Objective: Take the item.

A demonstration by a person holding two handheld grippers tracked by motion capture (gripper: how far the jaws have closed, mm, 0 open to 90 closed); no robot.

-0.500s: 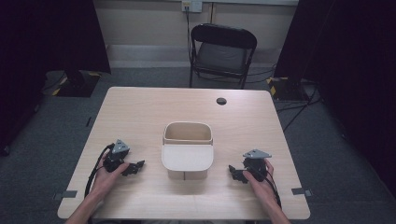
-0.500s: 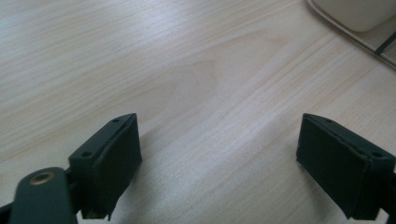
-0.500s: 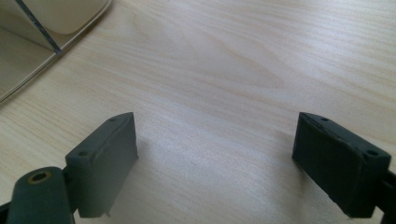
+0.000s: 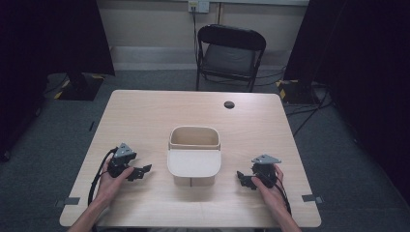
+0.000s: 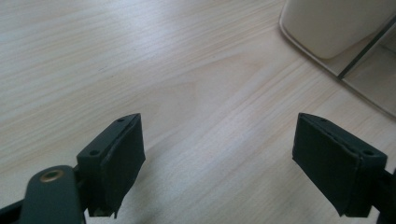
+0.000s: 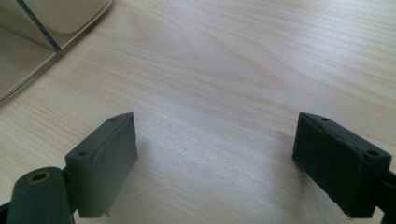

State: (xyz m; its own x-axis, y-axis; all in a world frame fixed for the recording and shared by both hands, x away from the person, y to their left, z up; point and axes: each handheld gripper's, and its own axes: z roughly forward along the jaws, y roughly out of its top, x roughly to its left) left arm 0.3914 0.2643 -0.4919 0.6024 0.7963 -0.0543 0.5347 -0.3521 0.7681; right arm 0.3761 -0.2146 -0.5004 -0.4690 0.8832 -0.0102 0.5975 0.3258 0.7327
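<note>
The lidded beige bin (image 4: pixel 194 156) is seen untouched at desk (image 4: pixel 145 116) centre, flanked at 9 and 3 o'clock by the left hand-held gripper (image 4: pixel 143 170) and right hand-held gripper (image 4: pixel 240 177), both open and empty; handling is judged not yet begun.

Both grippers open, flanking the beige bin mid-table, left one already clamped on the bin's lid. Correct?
Not quite. The left gripper holds nothing: the left gripper view shows only bare table between its open jaws, the bin off to the side. The right gripper is open too, as you said.

Black folding chair (image 4: pixel 231 55) behind wooden table (image 4: pixel 145 116), dark curtains (image 4: pixel 53 34)
</note>
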